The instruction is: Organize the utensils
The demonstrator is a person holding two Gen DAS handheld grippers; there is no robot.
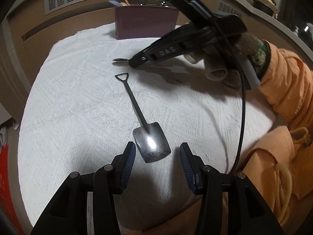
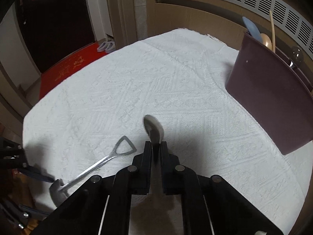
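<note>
Right claw [image 2: 156,146] is gripping a spoon [image 2: 153,127]; left claw [image 1: 157,152] is hanging open over a shovel spoon [image 1: 142,121].

On the white-clothed bench [image 2: 156,78], the right claw is pinching shut on the spoon's handle, the bowl sticking out past the tips, just above the cloth. The shovel spoon is lying flat on the cloth, its blade sitting between the left claw's spread blue pads [image 1: 128,156], which are not touching it; its triangular handle end is pointing toward the caddy [image 1: 146,21]. The maroon caddy is standing at the bench's far edge, well beyond the shovel spoon, holding several utensils. A person's gloved hand [image 1: 234,58] and orange sleeve [image 1: 283,82] are carrying the right claw.
</note>
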